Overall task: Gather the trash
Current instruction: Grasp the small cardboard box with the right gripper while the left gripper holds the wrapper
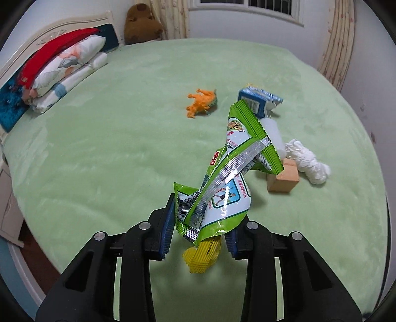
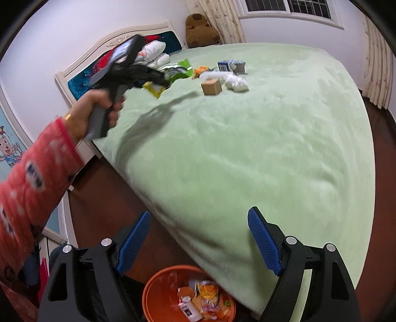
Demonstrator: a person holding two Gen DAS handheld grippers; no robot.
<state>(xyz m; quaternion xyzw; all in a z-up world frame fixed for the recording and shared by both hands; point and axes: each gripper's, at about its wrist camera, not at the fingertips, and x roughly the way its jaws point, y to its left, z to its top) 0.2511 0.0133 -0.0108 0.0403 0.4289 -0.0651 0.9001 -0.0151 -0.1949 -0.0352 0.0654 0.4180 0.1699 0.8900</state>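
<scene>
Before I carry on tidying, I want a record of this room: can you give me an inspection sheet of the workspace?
Surface: green bedspread, soft, rumpled.
Job's things: green wrapper and yellow wrapper held above the bed; blue carton, white plastic tube, crumpled white bag lying on it; orange bin on the floor at the bed's edge, partly filled.
Clutter: orange toy dinosaur, wooden block, folded bedding, brown plush.
Grippers: left gripper shut on both wrappers; right gripper open, empty, above the bin.
Cables: nothing seen.
Surroundings: headboard, curtains, window, dark wood floor.
</scene>
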